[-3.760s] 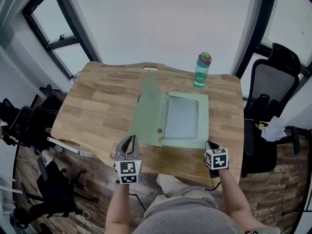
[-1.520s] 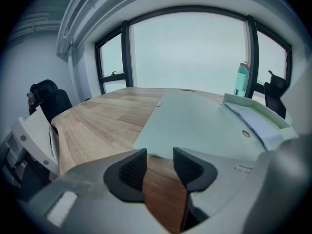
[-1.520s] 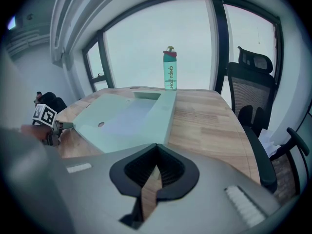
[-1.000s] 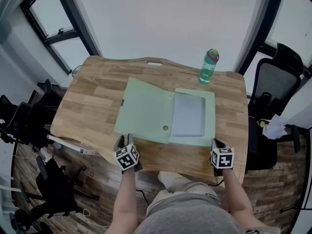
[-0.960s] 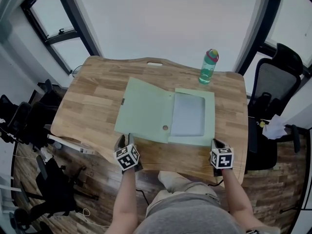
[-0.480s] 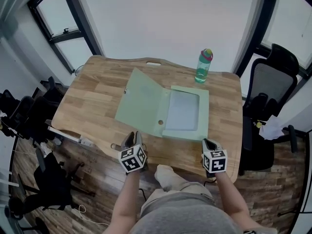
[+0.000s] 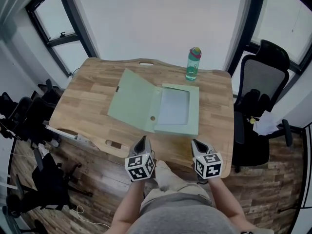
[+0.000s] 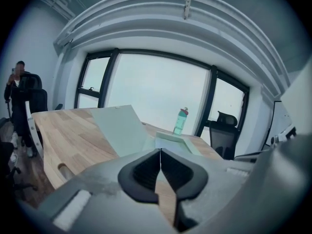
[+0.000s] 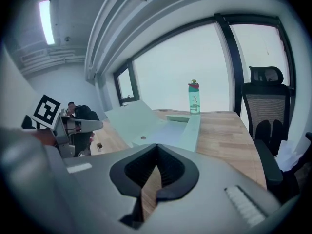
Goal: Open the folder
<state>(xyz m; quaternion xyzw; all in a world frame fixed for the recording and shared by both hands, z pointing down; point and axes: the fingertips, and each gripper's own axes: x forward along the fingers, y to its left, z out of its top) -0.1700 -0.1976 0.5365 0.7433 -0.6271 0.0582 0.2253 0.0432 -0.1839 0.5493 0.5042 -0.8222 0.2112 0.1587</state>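
Observation:
The pale green folder (image 7: 132,106) lies open in the middle of the wooden table (image 7: 83,99), its cover tilted up to the left and its tray with a grey sheet (image 7: 174,106) to the right. My left gripper (image 7: 142,140) hangs just short of the table's near edge, shut with nothing between its jaws. My right gripper (image 7: 194,143) is beside it, also shut and empty. In the left gripper view the folder's cover (image 8: 121,129) rises beyond my left gripper (image 8: 160,150). In the right gripper view the folder (image 9: 144,121) lies ahead of my right gripper (image 9: 156,146).
A teal bottle with a pink cap (image 7: 193,64) stands at the table's far edge, behind the folder. A black office chair (image 7: 261,74) is at the right of the table. More chairs and a person (image 8: 18,82) are off to the left.
Both grippers have drawn back from the table edge toward my body and risen. The left jaws have closed. The folder stays open where it lay.

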